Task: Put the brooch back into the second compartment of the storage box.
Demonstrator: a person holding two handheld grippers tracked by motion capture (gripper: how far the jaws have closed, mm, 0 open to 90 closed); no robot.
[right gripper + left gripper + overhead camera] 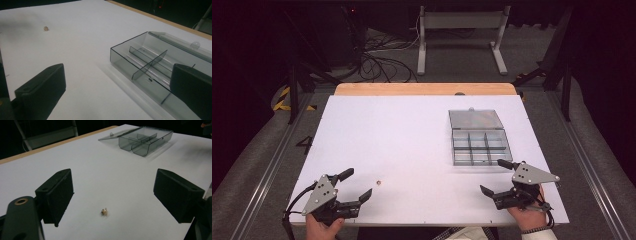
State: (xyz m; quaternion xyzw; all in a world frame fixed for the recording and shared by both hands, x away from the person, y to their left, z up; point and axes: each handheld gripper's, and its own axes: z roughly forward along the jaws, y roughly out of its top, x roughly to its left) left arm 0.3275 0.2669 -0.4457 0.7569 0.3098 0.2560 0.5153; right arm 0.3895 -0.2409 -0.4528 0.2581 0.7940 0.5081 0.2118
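Small tan piece: high view, lying on the white surface, well left of the compartment box. My left tool and right tool both stand apart, empty. Left gripper view: piece centred ahead; I'd lower straight, then close. Right gripper view: box just beside, nothing blocking.

- The small nut lies on the table between the left gripper's spread jaws.
- The compartment box lies just ahead of the right gripper.
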